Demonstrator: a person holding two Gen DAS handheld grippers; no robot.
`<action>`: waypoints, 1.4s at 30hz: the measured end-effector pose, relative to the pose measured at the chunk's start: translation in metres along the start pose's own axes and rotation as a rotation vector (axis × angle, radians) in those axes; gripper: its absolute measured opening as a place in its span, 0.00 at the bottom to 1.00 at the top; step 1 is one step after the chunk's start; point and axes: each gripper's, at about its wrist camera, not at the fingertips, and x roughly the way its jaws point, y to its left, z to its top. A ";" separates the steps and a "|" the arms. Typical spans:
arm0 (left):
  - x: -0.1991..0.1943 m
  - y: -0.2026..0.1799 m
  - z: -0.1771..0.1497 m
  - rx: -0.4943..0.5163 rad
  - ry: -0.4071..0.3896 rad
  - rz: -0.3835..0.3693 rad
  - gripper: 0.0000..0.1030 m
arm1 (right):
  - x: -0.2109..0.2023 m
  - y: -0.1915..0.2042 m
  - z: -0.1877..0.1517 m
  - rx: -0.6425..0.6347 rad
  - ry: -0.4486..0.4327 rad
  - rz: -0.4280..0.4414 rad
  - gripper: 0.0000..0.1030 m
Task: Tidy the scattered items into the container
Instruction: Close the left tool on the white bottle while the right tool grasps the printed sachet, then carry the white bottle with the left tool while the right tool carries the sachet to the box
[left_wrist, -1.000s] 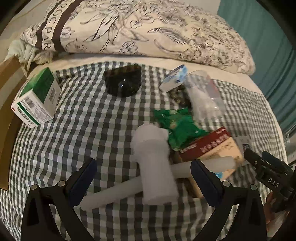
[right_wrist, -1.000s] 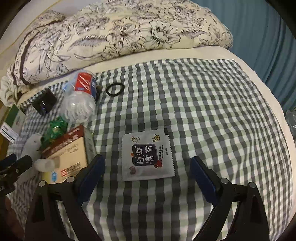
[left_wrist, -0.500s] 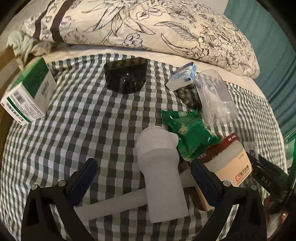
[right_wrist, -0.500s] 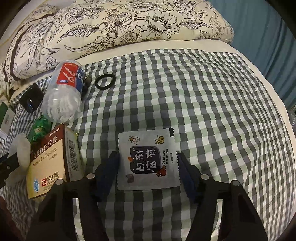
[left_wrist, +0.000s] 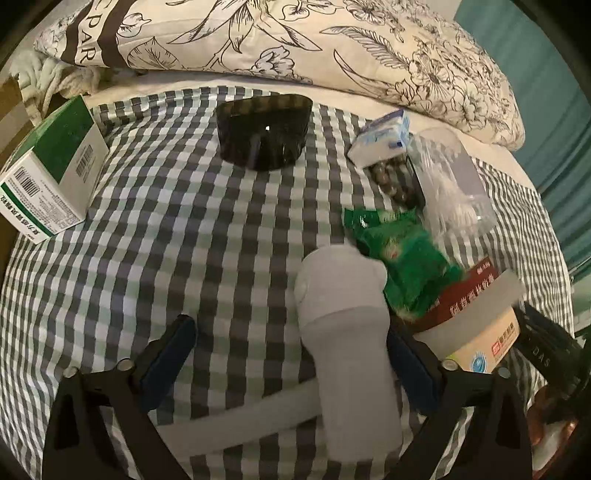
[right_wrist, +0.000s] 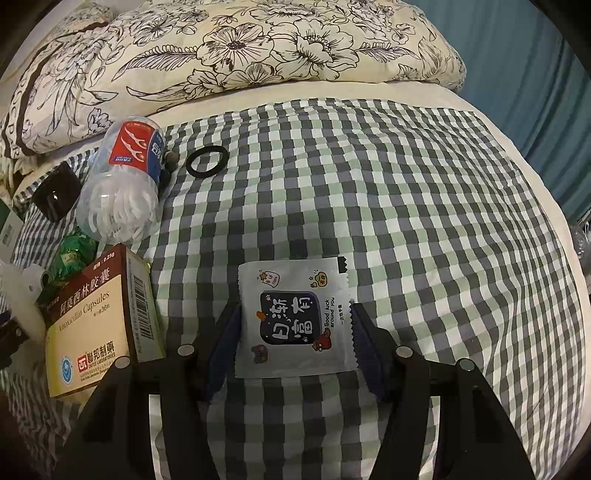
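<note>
My right gripper (right_wrist: 295, 343) has its jaws closed in on the two side edges of a flat white sachet (right_wrist: 295, 317) with a dark cartoon label, lying on the checked sheet. My left gripper (left_wrist: 291, 354) is open around a white mallet-shaped foam piece (left_wrist: 347, 332), its head lying between the fingers. A red and cream capsule box (right_wrist: 99, 317) lies left of the sachet; it also shows in the left wrist view (left_wrist: 476, 314). A green packet (left_wrist: 406, 258), a clear jar of floss picks (right_wrist: 122, 184), brown beads (left_wrist: 395, 181), a black ring (right_wrist: 206, 161) and a dark glossy container (left_wrist: 263, 129) lie further off.
A green and white box (left_wrist: 51, 173) sits at the left edge of the sheet. A small blue and white box (left_wrist: 380, 140) lies by the beads. A floral pillow (right_wrist: 240, 48) bounds the far side. A teal curtain (right_wrist: 524, 74) hangs at the right.
My right gripper's jaws have narrowed from wide open to the sachet's edges. My left gripper has moved forward, so the foam mallet's head now lies between its fingers.
</note>
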 end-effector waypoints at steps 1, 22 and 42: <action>-0.001 0.000 0.001 0.000 0.003 -0.010 0.71 | -0.001 0.001 0.000 -0.005 -0.005 -0.004 0.46; -0.077 0.009 -0.008 0.030 -0.140 0.051 0.43 | -0.079 -0.012 -0.007 0.022 -0.085 0.003 0.31; -0.207 0.020 -0.040 0.032 -0.343 0.071 0.43 | -0.220 0.045 -0.022 -0.048 -0.288 0.152 0.32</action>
